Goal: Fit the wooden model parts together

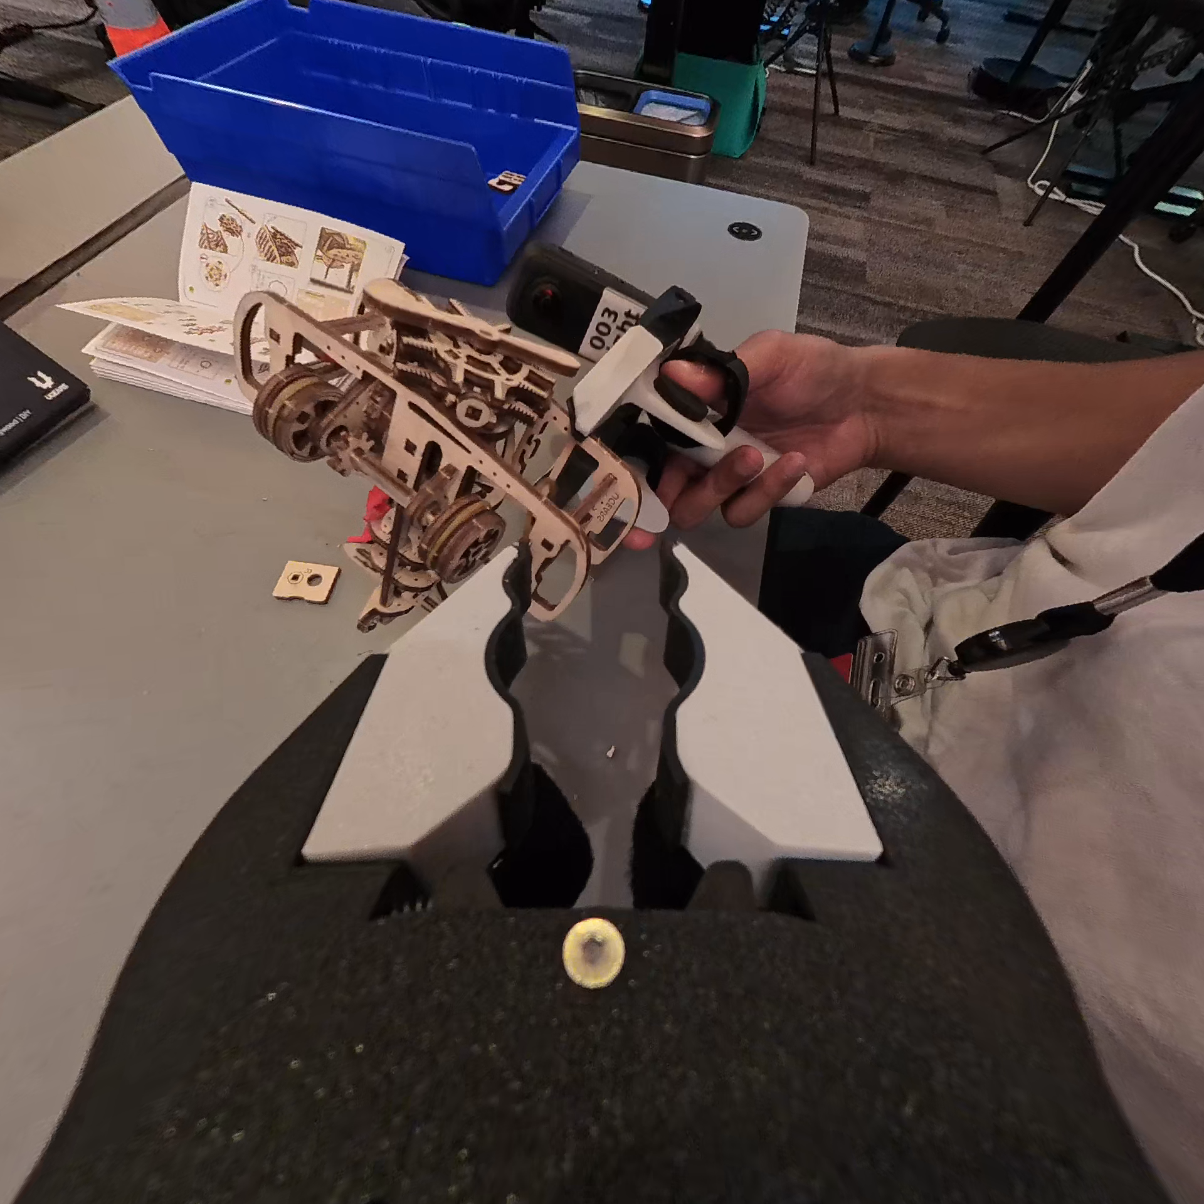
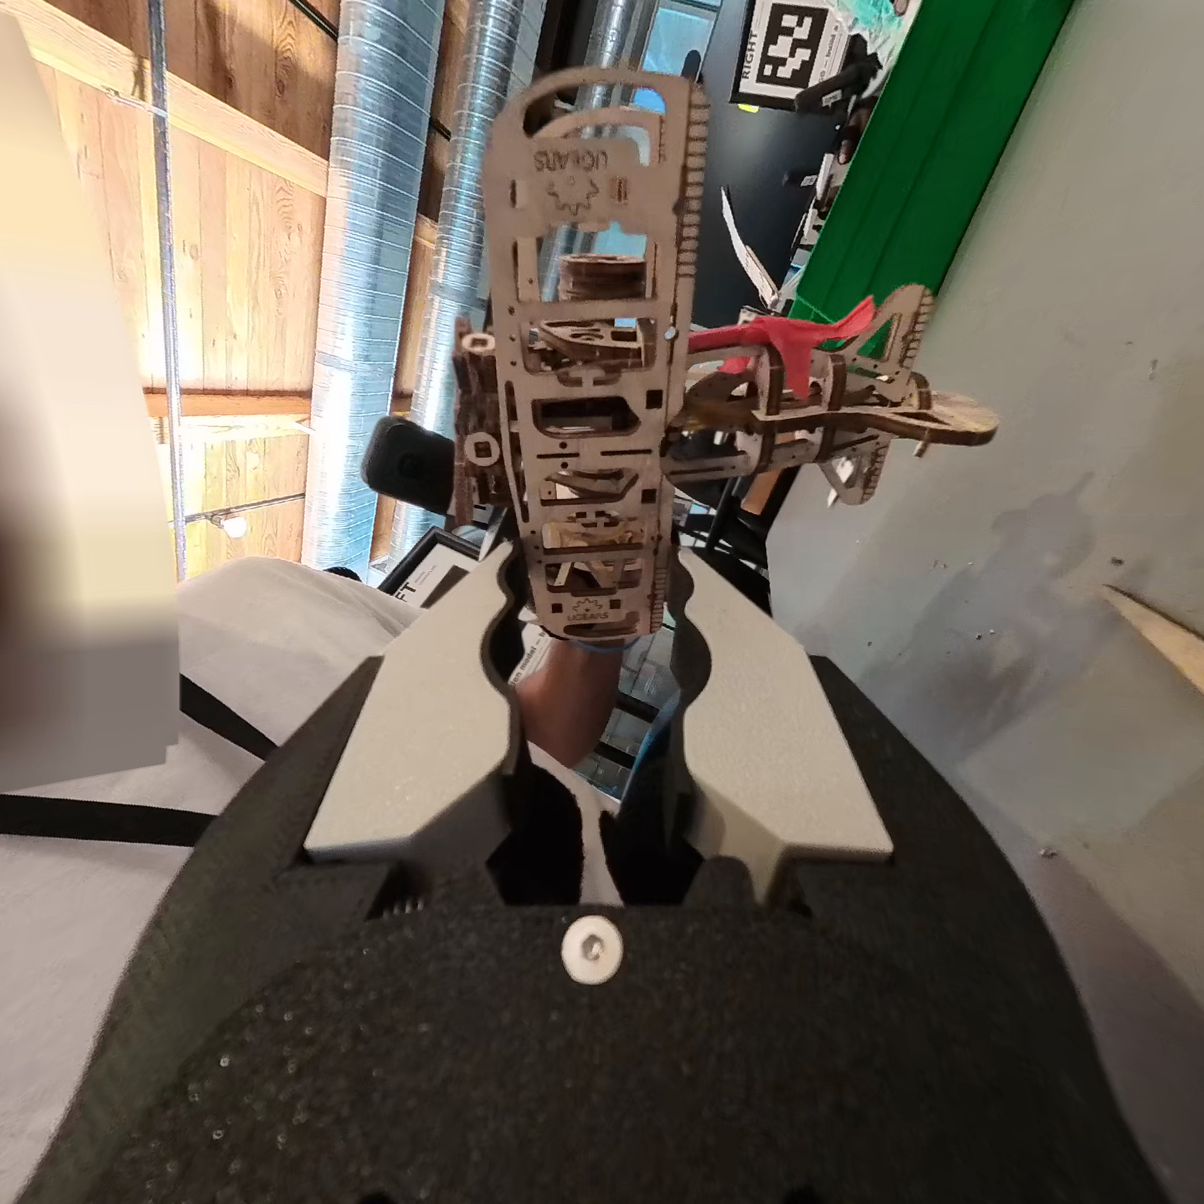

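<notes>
The wooden model is held in the air above the grey table, tilted, with its long frame plate running down toward the lower right. The right gripper, held by a person's hand, is closed on the lower end of this plate; in the right wrist view its fingers stand on both sides of the plate's near end. The left gripper has its fingers apart and holds nothing; the rounded end of the model's plate is just beside its left fingertip.

Behind the model stands a blue bin. Inside it, near its front right corner, lies one small brown wooden part; the remaining inside that shows looks bare. Between the bin and the model lies an open instruction booklet. On the table, left of the model's lower end, lies a small flat wooden piece. A red strip is tied on the model's side arm.
</notes>
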